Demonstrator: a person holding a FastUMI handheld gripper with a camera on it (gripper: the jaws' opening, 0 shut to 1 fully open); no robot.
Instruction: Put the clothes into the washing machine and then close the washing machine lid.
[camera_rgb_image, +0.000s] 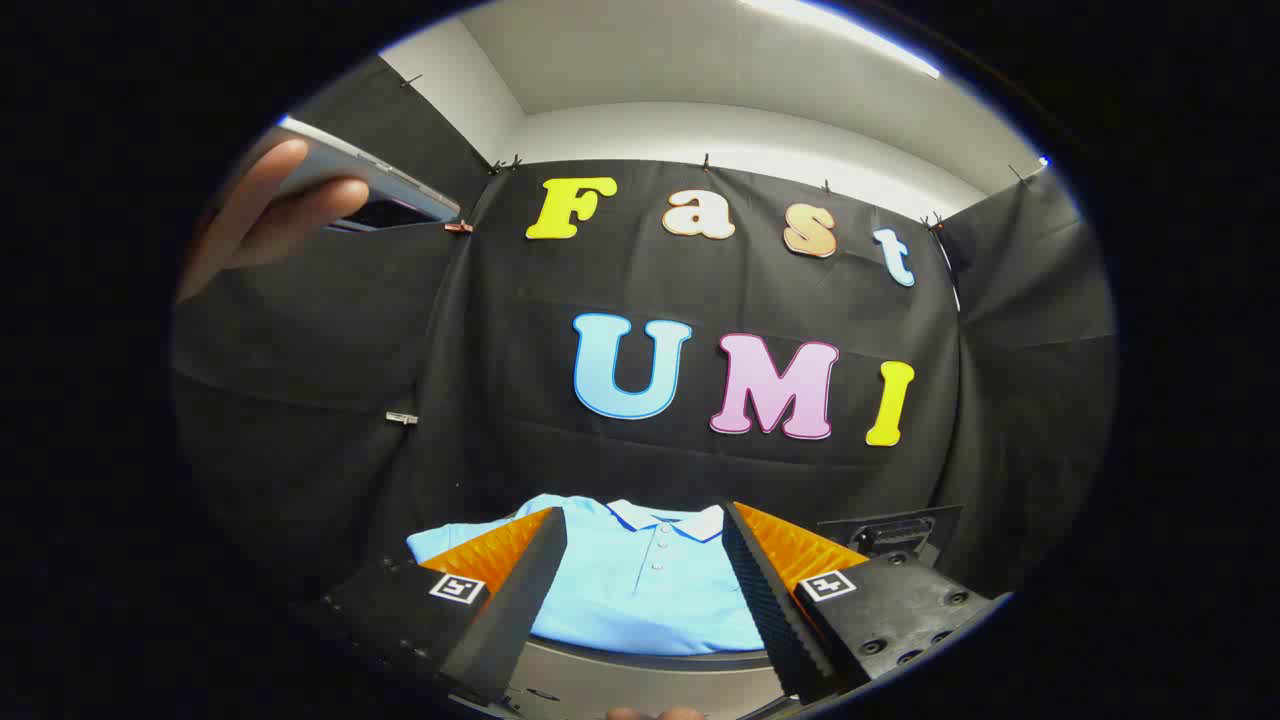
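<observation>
My gripper (640, 560) stands wide open, gripping nothing. A light blue polo shirt (640, 590) lies flat between and beyond its fingers. A hand (265, 215) holds a phone (385, 190) off to the upper left.

Pale surface (640, 675), one garment on it.
Light blue polo shirt (640, 585) lies flat on the pale surface, white-edged collar on the far side, button placket facing up. Near hem reaches toward the surface's front edge; the surface's bare strip shows just below the shirt.
</observation>
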